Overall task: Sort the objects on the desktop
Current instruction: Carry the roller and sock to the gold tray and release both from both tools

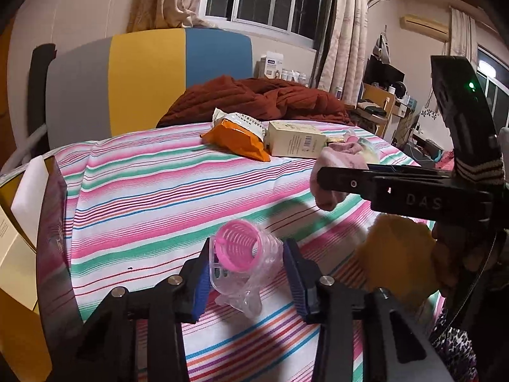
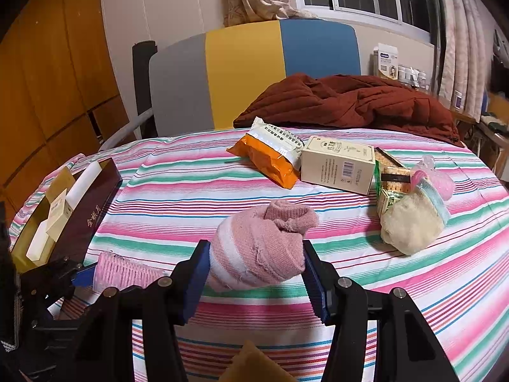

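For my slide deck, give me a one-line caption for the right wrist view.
Right gripper holding a rolled pink sock between its jaws above the striped bedsheet.

green box (image 2: 386, 187): mostly hidden by cream sock (image 2: 410, 222) | maroon box (image 1: 54, 238): cut off left

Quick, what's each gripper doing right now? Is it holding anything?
Left gripper: shut on the pink hair roller in its clear wrapper.
Right gripper: shut on the pink sock.

Centre of your right-wrist frame: bare striped cloth (image 2: 197, 197). Dark box (image 2: 92, 203) blocks left edge; carton (image 2: 337, 165), snack bag (image 2: 270, 156) crowd upper right.
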Demonstrator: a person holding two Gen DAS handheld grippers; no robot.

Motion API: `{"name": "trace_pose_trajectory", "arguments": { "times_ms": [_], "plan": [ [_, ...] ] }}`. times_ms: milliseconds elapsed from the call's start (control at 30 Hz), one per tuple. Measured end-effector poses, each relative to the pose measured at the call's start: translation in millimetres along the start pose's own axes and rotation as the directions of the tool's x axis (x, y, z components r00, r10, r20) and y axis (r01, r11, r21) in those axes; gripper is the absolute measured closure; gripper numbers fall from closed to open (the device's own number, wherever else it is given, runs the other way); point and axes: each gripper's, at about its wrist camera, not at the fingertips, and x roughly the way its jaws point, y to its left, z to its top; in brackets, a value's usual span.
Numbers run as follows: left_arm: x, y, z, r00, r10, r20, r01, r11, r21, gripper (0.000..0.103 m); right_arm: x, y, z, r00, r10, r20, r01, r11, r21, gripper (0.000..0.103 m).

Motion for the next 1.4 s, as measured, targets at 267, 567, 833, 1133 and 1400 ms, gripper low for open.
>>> {"name": "trace_pose_trajectory", "arguments": {
  "times_ms": [267, 567, 833, 1133, 1400],
  "plan": [
    [-19, 3, 2, 0.999, 0.019, 0.038, -0.019, 1.0, -0.009, 0.07, -11, 14, 4, 0.999, -0.046, 0.023, 0.048, 0.997, -0.053, 0.046],
    [-49, 8, 6, 0.994, 0.012, 0.105, -0.009, 1.0, -0.024, 0.07, -30, 39, 6, 0.995, -0.068, 0.078, 0.077, 0.99, -0.119, 0.046],
    [-95, 26, 7, 0.982, 0.013, 0.19, 0.001, 0.997, -0.075, 0.071, -40, 63, 3, 0.995, 0.013, 0.099, -0.001, 0.992, -0.128, 0.046],
    [-140, 72, -3, 0.961, 0.134, 0.241, -0.096, 0.982, -0.163, 0.07, -32, 119, -1, 0.982, 0.178, 0.067, -0.163, 0.968, -0.188, 0.046],
    [-168, 135, -22, 0.925, 0.306, 0.225, -0.243, 0.932, -0.268, 0.07, -26, 187, -4, 0.93, 0.366, 0.026, -0.346, 0.901, -0.262, 0.046]
  ]
}}
